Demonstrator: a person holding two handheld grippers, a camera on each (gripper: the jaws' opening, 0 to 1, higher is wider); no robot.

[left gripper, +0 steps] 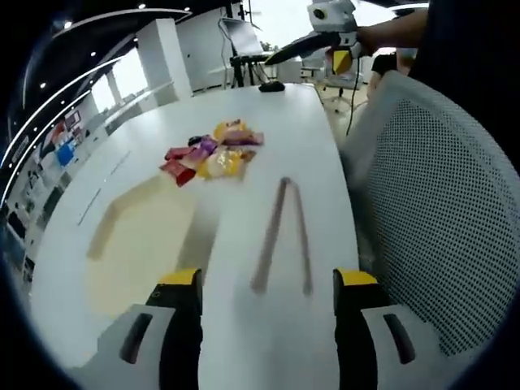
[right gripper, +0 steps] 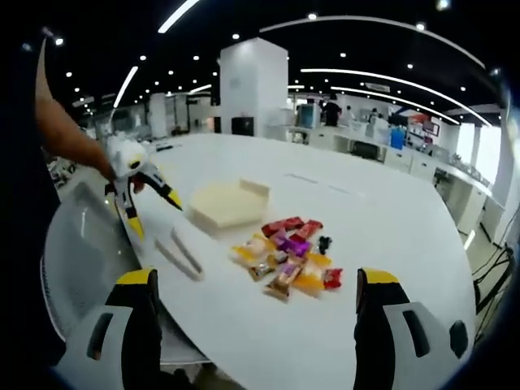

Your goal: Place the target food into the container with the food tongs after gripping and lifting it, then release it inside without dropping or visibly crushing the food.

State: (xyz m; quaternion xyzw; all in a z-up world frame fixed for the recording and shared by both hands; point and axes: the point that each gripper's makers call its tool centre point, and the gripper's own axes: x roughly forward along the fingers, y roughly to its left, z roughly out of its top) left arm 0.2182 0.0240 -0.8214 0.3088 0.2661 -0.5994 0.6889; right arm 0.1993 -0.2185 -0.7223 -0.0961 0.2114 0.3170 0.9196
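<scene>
Wooden food tongs (left gripper: 283, 236) lie flat on the white table (left gripper: 268, 122), just ahead of my left gripper (left gripper: 268, 278), which is open and holds nothing. To the tongs' left sits a shallow pale container (left gripper: 138, 244). Farther off lies a pile of wrapped snacks (left gripper: 213, 152) in red, yellow and purple. In the right gripper view the snacks (right gripper: 288, 256) lie ahead of my open, empty right gripper (right gripper: 257, 278), with the container (right gripper: 227, 203) behind them and the tongs (right gripper: 179, 256) to the left. The left gripper (right gripper: 134, 183), jaws apart, hovers near the tongs there.
A white mesh chair (left gripper: 439, 219) stands against the table edge beside the tongs, seen also as the chair (right gripper: 81, 252) in the right gripper view. A person's hand holds the right gripper (left gripper: 325, 36) beyond the table's far end. Office desks (right gripper: 390, 150) and a pillar (right gripper: 252, 85) stand behind.
</scene>
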